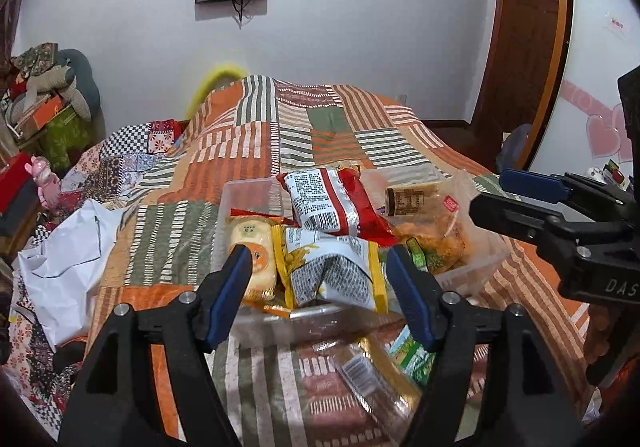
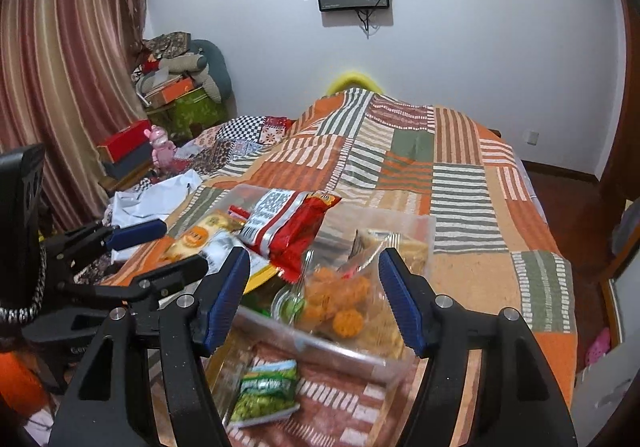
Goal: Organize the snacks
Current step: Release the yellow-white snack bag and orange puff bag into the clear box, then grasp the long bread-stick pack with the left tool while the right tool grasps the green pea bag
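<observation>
A clear plastic bin point(image 1: 472, 275) on the bed holds snacks: a red packet point(image 1: 340, 203), a yellow-and-white packet point(image 1: 332, 271), a pale cake packet point(image 1: 252, 247) and a bag of orange balls point(image 1: 436, 243). My left gripper point(image 1: 320, 287) is open and empty, just in front of the bin. My right gripper point(image 2: 314, 295) is open and empty over the bin's near rim point(image 2: 320, 347), facing the orange balls point(image 2: 340, 303). A green pea packet point(image 2: 266, 393) and a clear-wrapped snack point(image 1: 368, 379) lie on the quilt before the bin. The red packet point(image 2: 292, 231) shows too.
The bin sits on a striped patchwork quilt point(image 1: 320, 127) over the bed. A white plastic bag point(image 1: 68, 263) lies to the left. Boxes and a pink toy point(image 2: 160, 147) crowd the left side by a curtain point(image 2: 60, 107). A door point(image 1: 524, 47) stands at the right.
</observation>
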Tool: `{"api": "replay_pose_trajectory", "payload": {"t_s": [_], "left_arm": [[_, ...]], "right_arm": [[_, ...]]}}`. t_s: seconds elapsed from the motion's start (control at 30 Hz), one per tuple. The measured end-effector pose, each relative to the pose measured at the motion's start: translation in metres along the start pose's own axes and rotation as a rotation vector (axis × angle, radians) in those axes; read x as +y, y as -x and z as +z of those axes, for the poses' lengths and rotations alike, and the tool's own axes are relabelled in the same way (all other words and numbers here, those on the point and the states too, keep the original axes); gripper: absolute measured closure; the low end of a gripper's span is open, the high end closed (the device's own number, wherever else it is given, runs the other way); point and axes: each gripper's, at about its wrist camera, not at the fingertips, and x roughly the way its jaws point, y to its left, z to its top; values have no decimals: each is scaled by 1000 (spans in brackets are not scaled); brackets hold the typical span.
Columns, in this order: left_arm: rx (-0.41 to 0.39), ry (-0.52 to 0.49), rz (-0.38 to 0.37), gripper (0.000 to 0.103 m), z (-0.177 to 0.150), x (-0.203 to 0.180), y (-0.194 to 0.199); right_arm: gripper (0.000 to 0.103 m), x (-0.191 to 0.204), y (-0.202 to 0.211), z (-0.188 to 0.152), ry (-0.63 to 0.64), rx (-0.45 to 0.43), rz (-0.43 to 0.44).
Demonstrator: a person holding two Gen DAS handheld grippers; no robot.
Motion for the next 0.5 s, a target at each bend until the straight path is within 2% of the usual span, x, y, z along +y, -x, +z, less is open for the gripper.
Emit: {"api": "replay_pose_trajectory", "payload": {"t_s": [0.2, 0.33, 0.5], "left_arm": [[30, -7, 3, 30, -15, -3, 13], [58, 19, -38, 30, -27, -3, 18], [105, 17, -43, 30, -47, -11, 15]], "right_arm": [[38, 4, 13, -13, -5, 6, 16], [36, 4, 19, -24, -12, 3, 12], [36, 2, 21, -42, -39, 25, 29]]}}
